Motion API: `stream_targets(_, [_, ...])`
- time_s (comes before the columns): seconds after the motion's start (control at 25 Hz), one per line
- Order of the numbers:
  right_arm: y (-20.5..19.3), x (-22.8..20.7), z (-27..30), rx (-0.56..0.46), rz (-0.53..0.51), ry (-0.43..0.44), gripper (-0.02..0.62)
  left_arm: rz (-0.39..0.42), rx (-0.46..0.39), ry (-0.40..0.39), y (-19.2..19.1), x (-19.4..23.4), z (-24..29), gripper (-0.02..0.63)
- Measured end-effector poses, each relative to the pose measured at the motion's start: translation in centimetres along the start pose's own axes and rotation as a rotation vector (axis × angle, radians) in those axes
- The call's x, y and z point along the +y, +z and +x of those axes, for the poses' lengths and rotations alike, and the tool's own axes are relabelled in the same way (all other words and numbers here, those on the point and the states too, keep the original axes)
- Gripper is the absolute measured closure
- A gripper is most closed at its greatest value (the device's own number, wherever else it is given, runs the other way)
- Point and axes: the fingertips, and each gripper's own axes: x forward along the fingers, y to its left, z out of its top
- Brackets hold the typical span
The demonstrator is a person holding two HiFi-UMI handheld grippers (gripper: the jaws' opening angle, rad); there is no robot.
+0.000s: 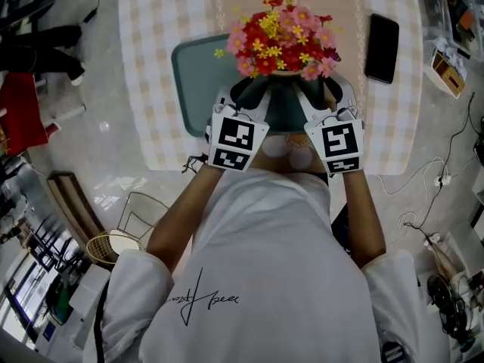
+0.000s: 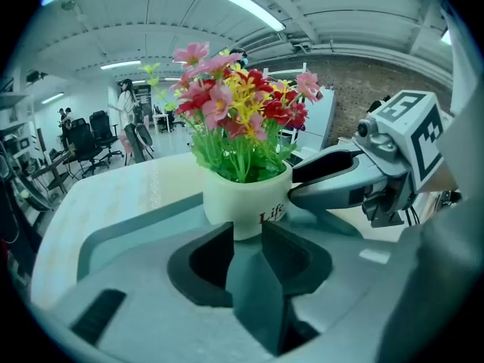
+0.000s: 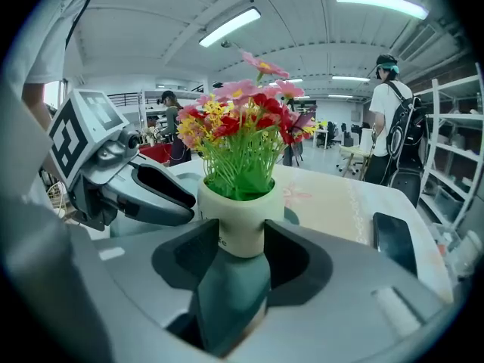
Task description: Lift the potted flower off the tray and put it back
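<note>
The potted flower (image 1: 281, 42), a cream pot (image 2: 246, 199) full of red, pink and yellow blooms, is over the teal tray (image 1: 189, 74) on the checked table. Both grippers reach in from the near side. My left gripper (image 1: 249, 97) holds the pot's lower part between its jaws (image 2: 247, 229), their tips against its sides. My right gripper (image 1: 321, 97) clasps the pot (image 3: 236, 218) the same way (image 3: 240, 237). Each gripper view shows the other gripper's fingers against the pot's flank. The jaws hide the pot's base, so I cannot tell whether it touches the tray.
A black phone (image 1: 381, 48) lies on the cloth right of the tray. The table's near edge (image 1: 174, 161) is just below the grippers. A wire basket (image 1: 106, 248) and cables (image 1: 439, 180) are on the floor. People stand far behind.
</note>
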Motion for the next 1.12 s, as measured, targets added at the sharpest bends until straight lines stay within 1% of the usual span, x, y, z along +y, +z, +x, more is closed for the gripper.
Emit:
stream_targets(0.2, [0.2, 0.4, -0.5, -0.007, 0.002, -0.005, 0.423, 0.010, -0.003, -0.031, 0.0, -0.6, -0.6, 0.529])
stream_targets(0.28, [0.3, 0.7, -0.7, -0.010, 0.003, -0.006, 0.436, 0.002, -0.008, -0.034, 0.0, -0.6, -1.0, 0.545])
stream_targets(0.36, [0.5, 1.1, -1.0, -0.014, 0.001, -0.005, 0.446, 0.022, -0.012, -0.026, 0.2, -0.6, -1.3, 0.555])
stream_targets(0.48, [0.7, 1.6, -1.2, -0.014, -0.032, -0.008, 0.457, 0.073, -0.016, -0.018, 0.3, -0.7, -1.6, 0.557])
stream_targets(0.64, [0.8, 2.1, -1.6, -0.017, -0.040, -0.008, 0.471, 0.053, -0.020, -0.033, 0.2, -1.0, -2.0, 0.561])
stream_targets(0.88, [1.2, 3.2, -2.0, -0.027, -0.026, 0.019, 0.517, 0.087, -0.035, -0.070, 0.3, -1.8, -2.8, 0.577])
stream_targets(1.12, [1.6, 3.8, -2.6, -0.027, -0.018, 0.002, 0.534, 0.088, -0.061, -0.083, 0.7, -2.1, -4.0, 0.589])
